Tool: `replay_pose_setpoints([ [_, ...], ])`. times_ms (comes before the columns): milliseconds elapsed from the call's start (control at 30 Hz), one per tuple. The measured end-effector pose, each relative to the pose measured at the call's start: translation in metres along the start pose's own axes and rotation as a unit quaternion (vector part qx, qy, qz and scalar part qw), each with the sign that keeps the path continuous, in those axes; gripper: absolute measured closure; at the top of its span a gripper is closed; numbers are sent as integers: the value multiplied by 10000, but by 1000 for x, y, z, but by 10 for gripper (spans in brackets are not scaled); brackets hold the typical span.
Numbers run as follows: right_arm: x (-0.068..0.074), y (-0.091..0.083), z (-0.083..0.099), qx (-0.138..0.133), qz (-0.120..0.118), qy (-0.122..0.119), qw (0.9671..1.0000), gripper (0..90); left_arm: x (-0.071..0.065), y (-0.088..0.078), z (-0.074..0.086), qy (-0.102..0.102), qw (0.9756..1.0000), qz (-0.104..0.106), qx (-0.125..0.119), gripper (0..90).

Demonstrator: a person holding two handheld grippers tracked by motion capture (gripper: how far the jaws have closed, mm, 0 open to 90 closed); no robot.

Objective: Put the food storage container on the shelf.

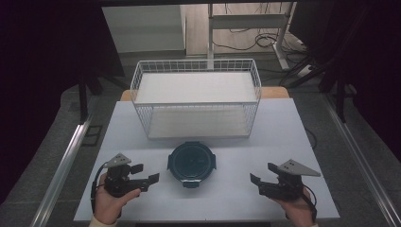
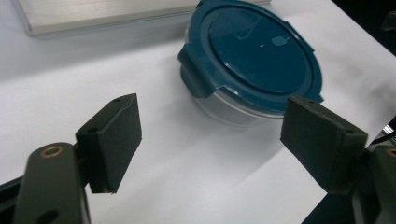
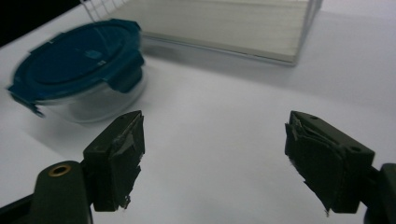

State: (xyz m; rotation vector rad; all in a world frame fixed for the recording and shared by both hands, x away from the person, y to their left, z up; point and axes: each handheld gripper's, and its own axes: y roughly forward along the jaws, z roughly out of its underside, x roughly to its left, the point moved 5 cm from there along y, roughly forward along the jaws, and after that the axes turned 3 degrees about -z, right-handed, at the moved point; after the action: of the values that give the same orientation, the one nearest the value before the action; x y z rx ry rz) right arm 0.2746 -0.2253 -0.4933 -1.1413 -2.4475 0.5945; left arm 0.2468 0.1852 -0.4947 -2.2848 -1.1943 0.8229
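Between both tools, mid-worktop, sits the lidded tub.
Left tool, jaws spread and empty, has it at two o'clock and looks nearer; right tool, likewise released, at ten. Round, no long axis.

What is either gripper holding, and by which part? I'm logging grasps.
Nothing is held. The left gripper and right gripper are both open, apart from the lidded container on the table.

I see a round clear container with a dark teal clip-on lid, closed and upright. It sits at the table's centre, the wire basket just beyond at twelve o'clock.
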Motion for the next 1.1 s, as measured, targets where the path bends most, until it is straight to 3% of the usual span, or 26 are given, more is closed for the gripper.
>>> replay_pose_setpoints([
  [300, 16, 13, -6, 220, -427, 290, 9984, 199, 6, 7, 0, -185, 9997, 125, 20, 178],
  [433, 23, 19, -10, 313, -507, 279, 9978, 158, 6, 10, 0, -232, 9995, 229, 33, 175],
  [567, 28, 25, -15, 396, -627, 501, 9960, 139, 6, 11, 0, -293, 9991, 298, 54, 171],
  [667, 32, 31, -22, 409, -680, 594, 9951, 128, 6, 11, -6, -466, 9982, 378, 9, 163],
  [900, 51, 39, -34, 459, -911, 632, 9928, 108, 0, 12, -12, -515, 9974, 506, -3, 143],
  [1100, 59, 54, -43, 540, -1022, 696, 9909, 100, 0, 21, -25, -670, 9956, 647, 11, 136],
])
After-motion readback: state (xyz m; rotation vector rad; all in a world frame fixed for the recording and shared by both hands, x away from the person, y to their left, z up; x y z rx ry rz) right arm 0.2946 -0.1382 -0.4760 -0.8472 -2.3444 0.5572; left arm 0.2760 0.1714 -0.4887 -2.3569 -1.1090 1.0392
